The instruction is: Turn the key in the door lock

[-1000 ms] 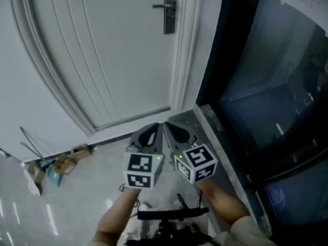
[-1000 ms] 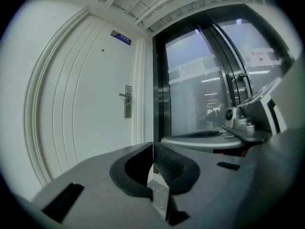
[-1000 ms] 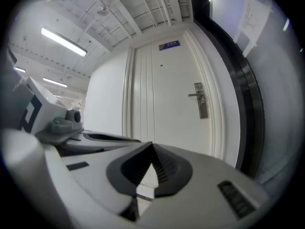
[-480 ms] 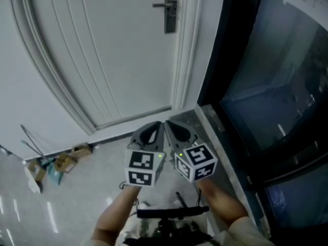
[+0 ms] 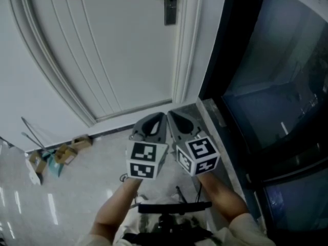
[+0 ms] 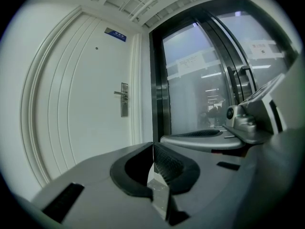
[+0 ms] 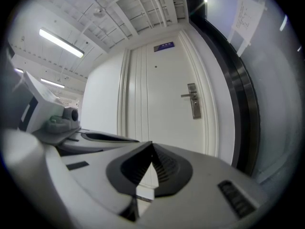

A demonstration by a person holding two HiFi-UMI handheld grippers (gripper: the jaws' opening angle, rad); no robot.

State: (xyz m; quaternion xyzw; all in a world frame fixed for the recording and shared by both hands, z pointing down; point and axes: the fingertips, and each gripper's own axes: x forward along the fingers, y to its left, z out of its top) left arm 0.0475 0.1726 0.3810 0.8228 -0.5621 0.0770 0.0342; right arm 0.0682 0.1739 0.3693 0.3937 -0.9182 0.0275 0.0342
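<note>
A white door (image 5: 118, 50) stands closed ahead, with a metal lock plate and lever handle (image 5: 170, 5) near its right edge. I cannot make out a key at this distance. My left gripper (image 5: 158, 121) and right gripper (image 5: 173, 118) are held side by side over the floor, well short of the door, both shut with nothing between the jaws. The lock plate (image 6: 124, 99) shows far off above the shut left gripper (image 6: 152, 146) in the left gripper view. It also appears as a lock plate (image 7: 193, 101) beyond the shut right gripper (image 7: 151, 144) in the right gripper view.
A dark-framed glass partition (image 5: 266, 76) runs along the right, with a metal threshold strip (image 5: 212, 114) at its foot. Cardboard scraps and rods (image 5: 54, 158) lie on the floor at the left by the wall. A black bar (image 5: 174, 207) sits at my body.
Both grippers have moved a little forward toward the door, still side by side and shut.
</note>
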